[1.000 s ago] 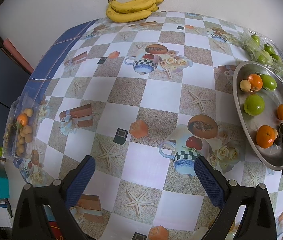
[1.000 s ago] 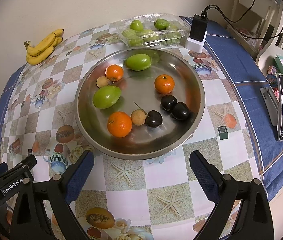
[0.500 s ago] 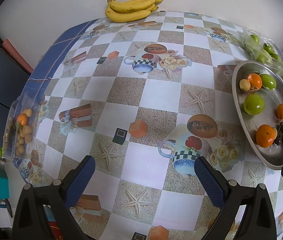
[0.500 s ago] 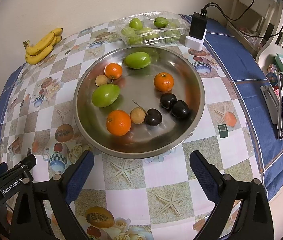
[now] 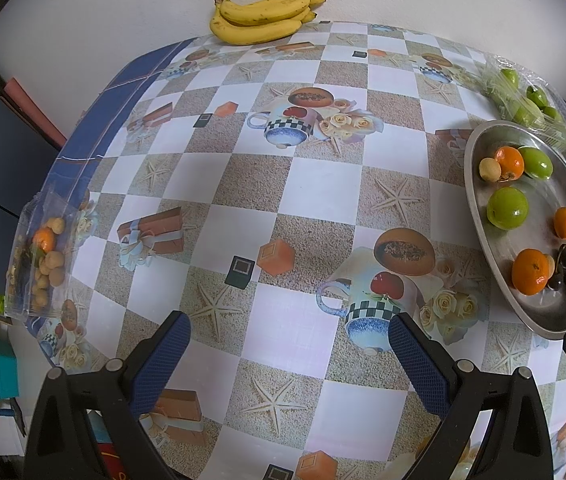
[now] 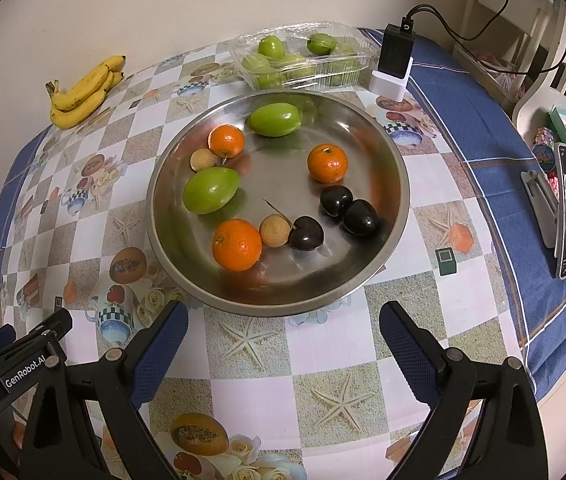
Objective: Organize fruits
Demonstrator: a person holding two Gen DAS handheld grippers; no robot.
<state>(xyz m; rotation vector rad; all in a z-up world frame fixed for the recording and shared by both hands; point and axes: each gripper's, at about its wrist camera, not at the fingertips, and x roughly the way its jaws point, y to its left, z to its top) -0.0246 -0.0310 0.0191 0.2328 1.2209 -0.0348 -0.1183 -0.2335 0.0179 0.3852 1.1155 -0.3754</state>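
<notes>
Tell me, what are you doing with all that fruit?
A person is sorting fruit with a two-finger tool in each hand. Both the left tool and the right tool are open and empty, hovering over the checked tablecloth. The round metal bowl already holds oranges, green fruits and dark cherries. The yellow bananas lie untouched by the wall.

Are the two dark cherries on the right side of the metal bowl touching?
Touching: the right wrist view shows the two dark cherries pressed together, no gap.
</notes>
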